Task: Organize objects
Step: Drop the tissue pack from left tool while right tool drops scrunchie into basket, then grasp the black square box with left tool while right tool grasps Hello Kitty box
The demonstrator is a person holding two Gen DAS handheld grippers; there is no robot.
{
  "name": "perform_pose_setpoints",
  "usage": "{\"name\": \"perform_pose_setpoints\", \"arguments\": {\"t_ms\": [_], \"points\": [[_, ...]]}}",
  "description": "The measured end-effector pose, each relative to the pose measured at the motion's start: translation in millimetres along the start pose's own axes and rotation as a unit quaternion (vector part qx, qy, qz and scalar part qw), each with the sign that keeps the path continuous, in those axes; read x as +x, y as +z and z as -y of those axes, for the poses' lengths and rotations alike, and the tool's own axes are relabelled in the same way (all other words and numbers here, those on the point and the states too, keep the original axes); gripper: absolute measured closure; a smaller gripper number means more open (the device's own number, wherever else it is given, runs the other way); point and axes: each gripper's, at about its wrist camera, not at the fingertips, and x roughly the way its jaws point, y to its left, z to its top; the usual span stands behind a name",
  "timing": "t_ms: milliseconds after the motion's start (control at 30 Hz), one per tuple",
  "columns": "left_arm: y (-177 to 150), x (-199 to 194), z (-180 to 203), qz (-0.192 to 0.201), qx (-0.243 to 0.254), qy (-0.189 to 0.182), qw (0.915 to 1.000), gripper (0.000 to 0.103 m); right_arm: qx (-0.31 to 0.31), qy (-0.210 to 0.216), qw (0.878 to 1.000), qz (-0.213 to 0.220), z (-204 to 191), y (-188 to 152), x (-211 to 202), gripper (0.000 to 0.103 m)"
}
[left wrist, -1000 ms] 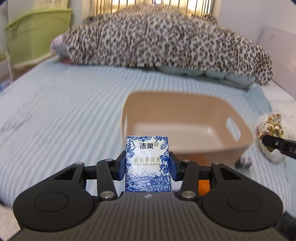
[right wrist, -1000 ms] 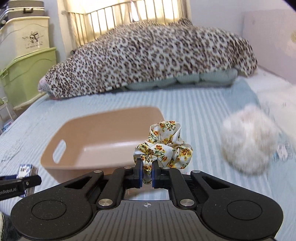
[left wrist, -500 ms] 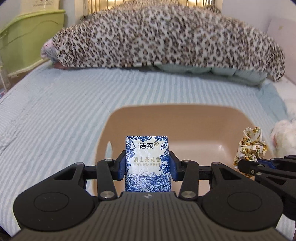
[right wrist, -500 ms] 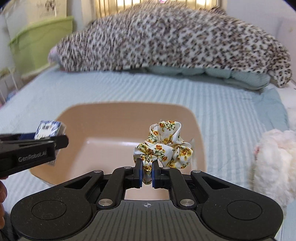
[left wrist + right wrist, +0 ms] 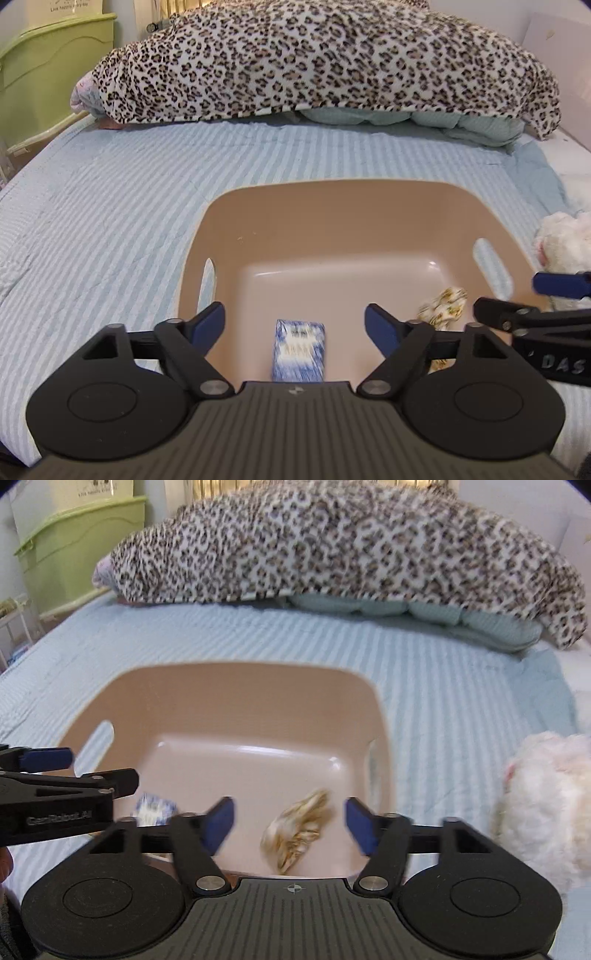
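Observation:
A tan plastic basin (image 5: pixel 332 199) (image 5: pixel 240 686) sits on the striped bed. My left gripper (image 5: pixel 295 325) is open over its near edge; a blue-and-white tissue pack (image 5: pixel 299 349) lies blurred below between the fingers, inside the basin, and shows in the right wrist view (image 5: pixel 155 808). My right gripper (image 5: pixel 288 821) is open over the basin too; the yellow floral scrunchie (image 5: pixel 297 829) is blurred below it in the basin, also seen in the left wrist view (image 5: pixel 443 304).
A white fluffy item (image 5: pixel 543 812) (image 5: pixel 565 247) lies on the bed right of the basin. A leopard-print blanket (image 5: pixel 314 59) is piled at the far end. A green storage bin (image 5: pixel 77 554) stands at far left.
Both grippers have opened over the basin. The tissue pack has left my left gripper and the scrunchie my right; both now sit blurred low in the basin.

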Motion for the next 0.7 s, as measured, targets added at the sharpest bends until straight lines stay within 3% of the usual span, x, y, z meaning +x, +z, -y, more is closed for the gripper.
{"name": "perform_pose_setpoints", "arguments": {"t_ms": [67,133,433,700], "points": [[-3.4,-11.1,1.3,0.005,0.001,0.0,1.0,0.012,0.005,-0.006,1.0,0.015,6.6,-2.9,-17.2,0.019],[-8.3,-19.4,1.7,0.004,-0.001,0.001,1.0,0.011,0.013,-0.008,0.999,0.03,15.3,-7.2,-31.0,0.001],[-44.5,-36.8,-2.3,-0.02,-0.009,-0.008,0.9997,0.01,-0.007,-0.061,0.998,0.026,40.6,-41.9,-54.3,0.0],[-74.9,-16.5,1.1,-0.064,-0.017,-0.003,0.9978,0.01,-0.029,-0.072,0.997,-0.022,50.4,-78.3,-32.9,0.0]]}}
